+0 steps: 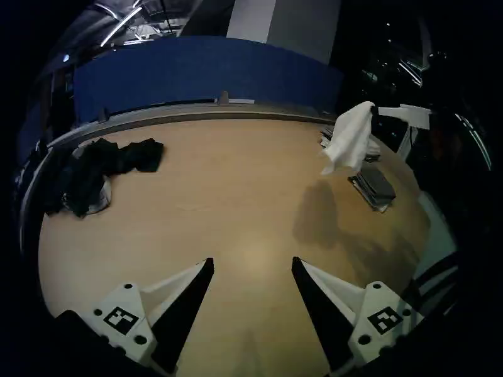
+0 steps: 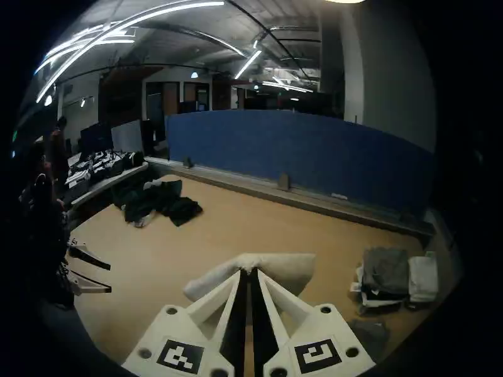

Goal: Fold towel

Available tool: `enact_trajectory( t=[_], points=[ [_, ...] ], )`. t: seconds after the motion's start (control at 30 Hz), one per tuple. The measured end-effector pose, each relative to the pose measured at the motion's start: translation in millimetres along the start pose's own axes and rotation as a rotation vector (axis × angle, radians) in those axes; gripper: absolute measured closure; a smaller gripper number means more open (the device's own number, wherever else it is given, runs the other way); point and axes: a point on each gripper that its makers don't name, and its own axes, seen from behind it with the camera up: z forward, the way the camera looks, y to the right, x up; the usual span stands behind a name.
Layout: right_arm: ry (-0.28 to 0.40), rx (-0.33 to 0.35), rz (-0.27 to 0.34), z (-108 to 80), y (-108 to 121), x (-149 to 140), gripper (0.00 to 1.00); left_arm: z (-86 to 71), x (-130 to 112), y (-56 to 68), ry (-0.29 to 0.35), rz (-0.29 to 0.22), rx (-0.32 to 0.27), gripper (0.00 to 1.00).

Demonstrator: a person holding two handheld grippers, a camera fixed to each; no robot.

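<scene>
I see a light wooden table (image 1: 239, 188) with a curved far edge. In the left gripper view, a loose heap of dark clothes (image 1: 94, 169) lies on its far left. A stack of folded cloths (image 1: 374, 185), grey and white, sits near its right edge, well apart from the heap.

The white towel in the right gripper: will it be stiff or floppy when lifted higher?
Probably floppy: the towel hangs limp in folds from the right gripper. Likely light, since one pinch carries it whole. It may sway when moved.
</scene>
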Motion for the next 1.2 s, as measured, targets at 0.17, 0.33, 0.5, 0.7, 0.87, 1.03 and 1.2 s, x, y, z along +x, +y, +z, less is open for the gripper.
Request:
enact_trajectory(
  t=[0.17, 0.33, 0.5, 0.7, 0.87, 1.03, 1.2],
  points=[
    [0.000, -0.044, 0.003, -8.2, 34, 1, 0.97, 1.4, -1, 1.7, -0.006, 0.005, 0.002, 0.08],
    [-0.004, -0.082, 0.012, -14.4, 66, 0, 0.97, 2.1, -2, 1.7, -0.008, 0.006, 0.004, 0.08],
    [-0.014, -0.111, 0.025, -18.2, 96, -5, 0.97, 2.5, -2, 0.3, -0.012, 0.008, 0.011, 0.08],
    [-0.029, -0.137, 0.029, -18.2, 128, -11, 0.97, 3.4, -2, -0.1, -0.018, 0.015, 0.019, 0.08],
    [-0.036, -0.142, 0.035, -14.3, 145, -16, 0.97, 4.6, 0, 1.6, -0.021, 0.020, 0.023, 0.08],
    [-0.045, -0.134, 0.043, -10.6, 155, -24, 0.97, 4.9, 1, 3.6, -0.020, 0.020, 0.027, 0.08],
    [-0.081, -0.142, 0.053, -11.2, 165, -43, 0.97, 5.1, 1, 6.3, -0.022, 0.021, 0.029, 0.08]
  ],
)
